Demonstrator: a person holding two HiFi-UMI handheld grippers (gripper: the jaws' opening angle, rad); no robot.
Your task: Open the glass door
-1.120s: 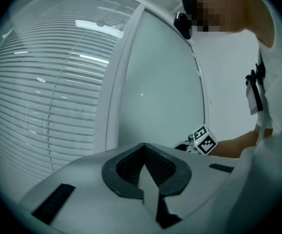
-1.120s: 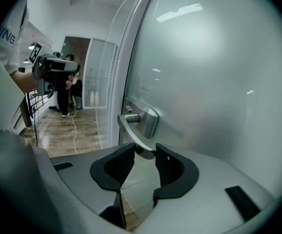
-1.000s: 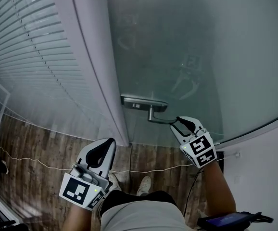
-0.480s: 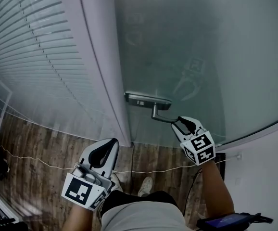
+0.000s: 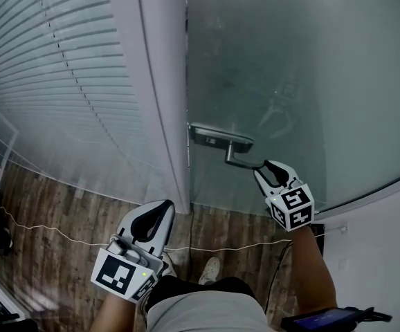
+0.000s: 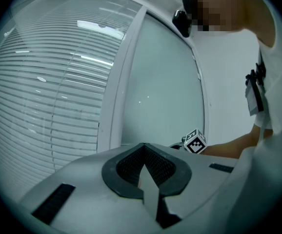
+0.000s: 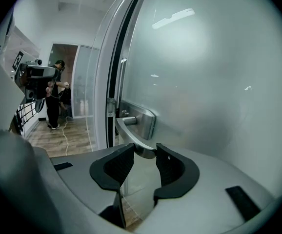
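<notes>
The frosted glass door (image 5: 304,75) fills the upper right of the head view. Its steel handle plate (image 5: 221,139) carries a lever (image 5: 243,163) that slopes down to the right. My right gripper (image 5: 265,169) is shut on the lever's free end. In the right gripper view that end (image 7: 142,149) sits pinched between the two dark pads. A dark gap (image 5: 187,61) shows between the door's edge and the white frame (image 5: 160,102). My left gripper (image 5: 149,220) hangs low by the frame, shut and holding nothing; its pads meet in the left gripper view (image 6: 144,149).
A window with horizontal blinds (image 5: 48,68) runs left of the frame. Below lie wood flooring (image 5: 48,206) and a thin white cable (image 5: 61,235). Through the gap, the right gripper view shows a room with a person (image 7: 55,94) and equipment (image 7: 36,72).
The door's edge has come away from the frame, opening a dark gap. The handle and my right gripper have shifted right and slightly down. The left gripper has barely moved.
</notes>
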